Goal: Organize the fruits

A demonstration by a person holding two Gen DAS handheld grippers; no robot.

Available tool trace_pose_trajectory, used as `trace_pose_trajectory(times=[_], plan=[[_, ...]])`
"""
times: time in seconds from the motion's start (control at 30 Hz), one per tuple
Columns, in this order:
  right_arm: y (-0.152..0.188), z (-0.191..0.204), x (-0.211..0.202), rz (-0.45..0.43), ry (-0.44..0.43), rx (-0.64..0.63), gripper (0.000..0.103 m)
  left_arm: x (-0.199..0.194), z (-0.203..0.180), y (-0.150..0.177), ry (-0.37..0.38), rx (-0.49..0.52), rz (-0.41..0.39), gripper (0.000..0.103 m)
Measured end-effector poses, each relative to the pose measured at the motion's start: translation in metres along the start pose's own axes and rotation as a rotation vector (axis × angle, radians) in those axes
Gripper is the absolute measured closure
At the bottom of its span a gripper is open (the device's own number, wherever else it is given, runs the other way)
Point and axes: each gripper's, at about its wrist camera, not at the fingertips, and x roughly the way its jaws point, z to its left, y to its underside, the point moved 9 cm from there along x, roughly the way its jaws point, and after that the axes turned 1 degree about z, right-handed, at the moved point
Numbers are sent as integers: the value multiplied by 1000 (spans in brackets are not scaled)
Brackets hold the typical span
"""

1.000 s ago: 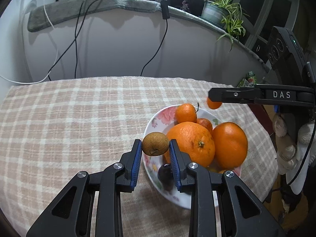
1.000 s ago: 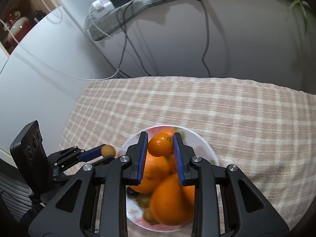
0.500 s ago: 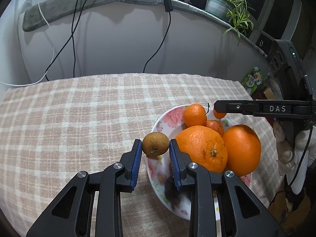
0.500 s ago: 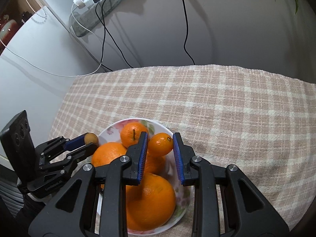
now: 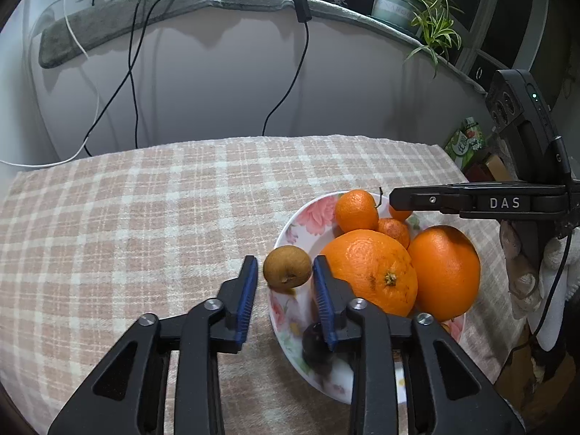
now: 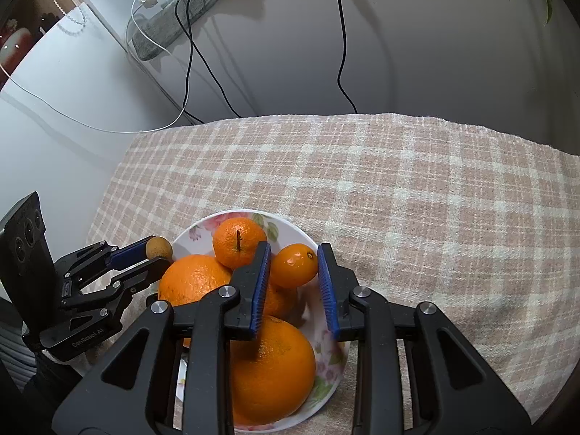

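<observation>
A floral plate (image 5: 315, 214) (image 6: 203, 224) on the checked tablecloth holds two large oranges (image 5: 369, 275) (image 6: 268, 366), smaller mandarins (image 5: 357, 210) (image 6: 237, 241) and a dark fruit (image 5: 313, 344). My left gripper (image 5: 284, 279) is shut on a small brown fruit (image 5: 287, 267) (image 6: 158, 248) over the plate's left rim. My right gripper (image 6: 293, 264) is shut on a small orange kumquat (image 6: 293, 265) (image 5: 398, 214) above the plate's far right side.
The checked tablecloth (image 5: 145, 210) (image 6: 417, 199) covers the table, which ends at a grey wall with hanging cables (image 5: 290, 83). A potted plant (image 5: 406, 3) stands on the ledge. A green carton (image 5: 465, 141) sits beyond the table's right edge.
Both grippers have pulled back and outward from above the fruit pile, each still holding its small fruit. The brown fruit is now over the plate's left rim, the kumquat near the right rim.
</observation>
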Motion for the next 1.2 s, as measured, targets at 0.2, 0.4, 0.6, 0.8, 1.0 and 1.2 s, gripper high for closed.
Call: trace_pose_trajectory(times=[0.2,0.4,0.6,0.8,1.0,1.2], plan=[[-1,0,-1,-9,0,-3,64,-3,2,2,12,-4,-5,68],[-3,-1,-5,-23,-5,0,62,-10,-2,2,12,5,-21,68],[-1,2,-16,-50,-9,-4,62,-23,-5,2,6,13,-48,68],[3,9,-28,-82,-6,-19,62,-36,-9,3,0,22,-72,59],[8,15,-45,-135,24,-41,47,-47,-14,5,-12,26,-92,50],[17,18,-63,-193,51,-55,39,-60,-15,6,-32,20,-126,47]])
